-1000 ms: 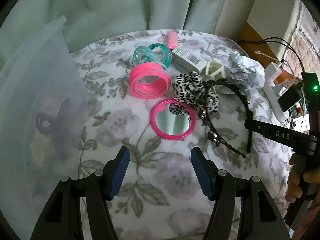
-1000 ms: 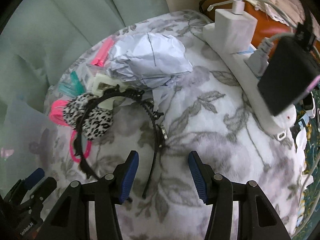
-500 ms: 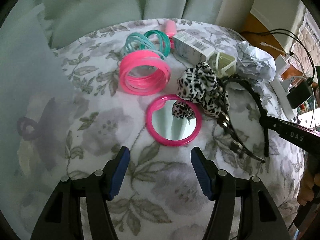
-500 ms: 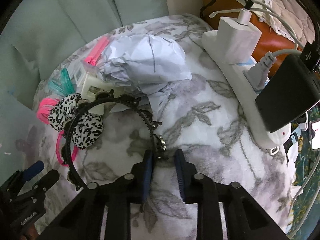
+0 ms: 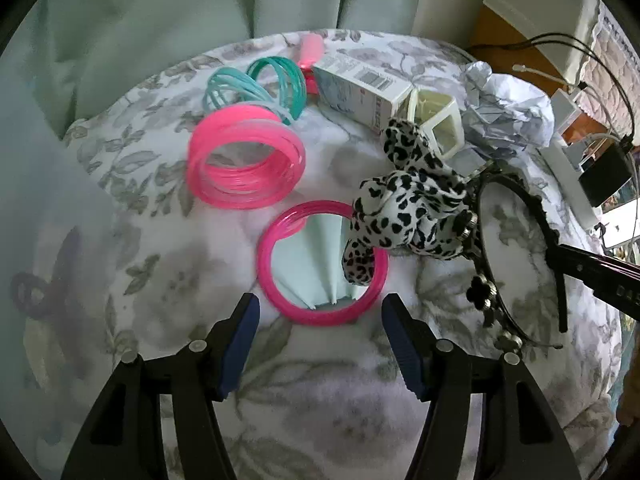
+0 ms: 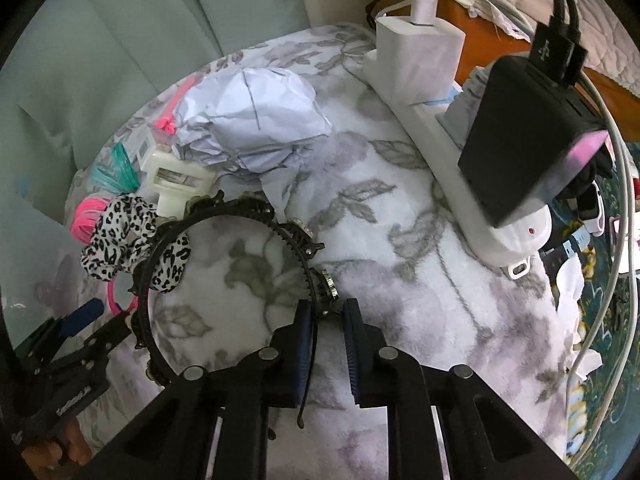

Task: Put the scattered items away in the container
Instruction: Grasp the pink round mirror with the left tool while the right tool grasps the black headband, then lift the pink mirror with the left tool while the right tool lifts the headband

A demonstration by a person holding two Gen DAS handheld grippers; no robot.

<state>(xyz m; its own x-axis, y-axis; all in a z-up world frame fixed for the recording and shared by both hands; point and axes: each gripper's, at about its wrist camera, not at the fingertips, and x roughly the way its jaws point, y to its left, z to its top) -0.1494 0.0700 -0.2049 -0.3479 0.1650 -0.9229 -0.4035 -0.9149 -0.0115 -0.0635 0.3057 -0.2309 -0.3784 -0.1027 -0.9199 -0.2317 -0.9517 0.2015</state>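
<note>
Right gripper (image 6: 325, 320) clamped on the black headband (image 6: 224, 216); left gripper (image 5: 318, 320) spread apart just short of the pink mirror (image 5: 322, 268); bare blanket (image 6: 420, 280) between headband and power strip (image 6: 448, 152).

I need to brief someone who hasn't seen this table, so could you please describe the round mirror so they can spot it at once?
On the floral tablecloth, look just ahead of the open left gripper. The round mirror lies flat there, beside the leopard-print scrunchie. Unlike the nearby pink bangles, its pink ring frames reflective glass.

White power strip (image 6: 436, 128) with a white charger (image 6: 420, 60) and black adapter (image 6: 524, 136), perhaps on floral blanket (image 6: 400, 240)
</note>
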